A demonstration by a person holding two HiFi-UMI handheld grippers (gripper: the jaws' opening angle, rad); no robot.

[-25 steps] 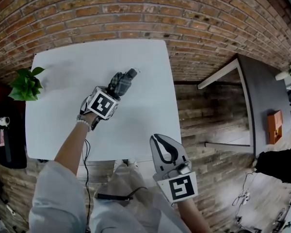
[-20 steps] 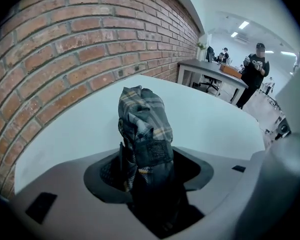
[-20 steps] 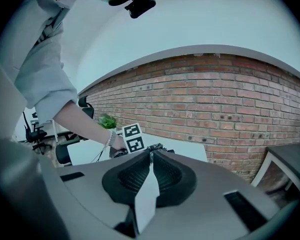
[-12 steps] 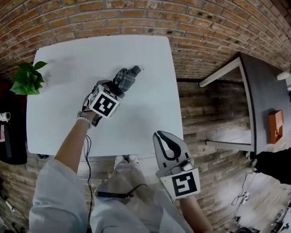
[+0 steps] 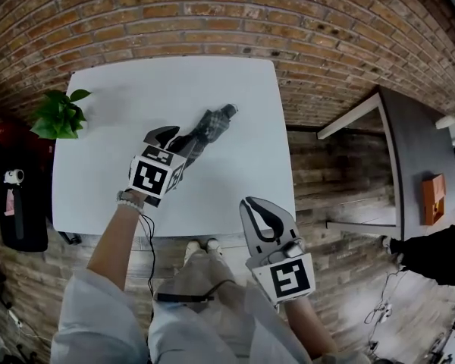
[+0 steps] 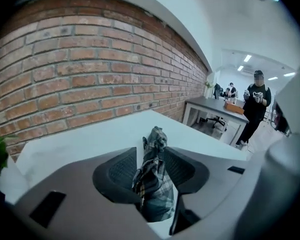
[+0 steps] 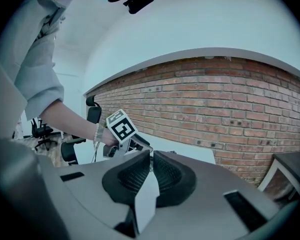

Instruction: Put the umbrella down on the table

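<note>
The folded, dark checked cloth umbrella [image 5: 210, 126] already lies flat on the white square table [image 5: 121, 105], near the middle, pointing toward the brick wall. The left claw [image 5: 173, 144] hangs just over its near end. Its jaws are apart and have just been closing a bit. The umbrella shows in the gap, but the pads do not seem to squeeze it. The right claw [image 5: 256, 203] is past the table's edge, jaws together, holding nothing. I think the job is nearly done, and only moving the left claw away is left.
</note>
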